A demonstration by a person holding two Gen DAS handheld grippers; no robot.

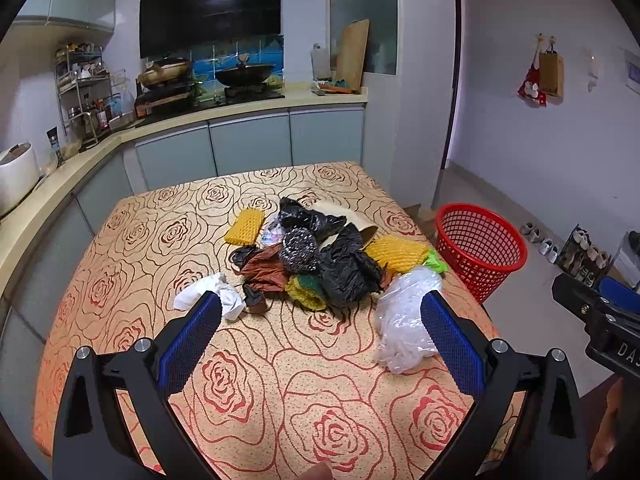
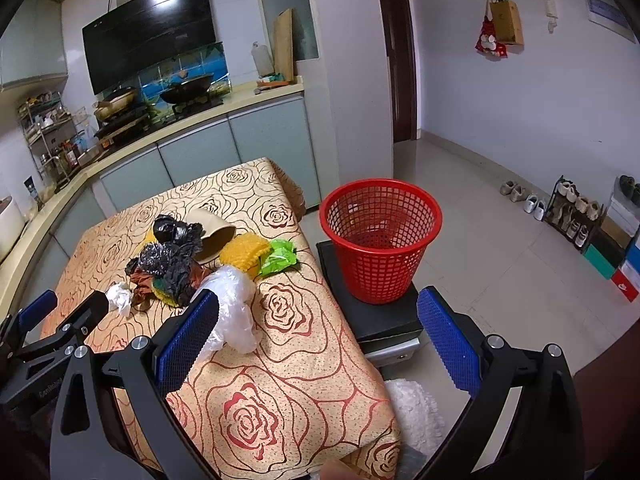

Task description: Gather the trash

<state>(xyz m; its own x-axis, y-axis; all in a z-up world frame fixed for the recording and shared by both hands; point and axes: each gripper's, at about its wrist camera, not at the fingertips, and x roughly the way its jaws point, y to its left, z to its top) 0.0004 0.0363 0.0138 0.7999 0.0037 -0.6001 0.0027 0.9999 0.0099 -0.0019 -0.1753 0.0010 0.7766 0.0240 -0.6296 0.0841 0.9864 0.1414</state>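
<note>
A pile of trash lies mid-table: black plastic bags [image 1: 344, 264], a steel scourer [image 1: 298, 250], yellow foam nets [image 1: 245, 226], a crumpled white tissue [image 1: 218, 298], a clear plastic bag [image 1: 402, 322] and a green wrapper [image 2: 278, 258]. A red mesh basket [image 2: 380, 236] stands on a black box right of the table. My left gripper [image 1: 320, 336] is open and empty, just short of the pile. My right gripper [image 2: 316, 336] is open and empty over the table's right edge, its left finger beside the clear bag [image 2: 236, 312].
The table [image 1: 248, 392] has a rose-patterned cloth. A brown paper cup [image 2: 214, 232] lies behind the pile. A kitchen counter [image 1: 240, 108] with stove and pans runs behind. A white fluffy mat [image 2: 416, 412] lies on the floor; a shoe rack [image 2: 572, 216] stands far right.
</note>
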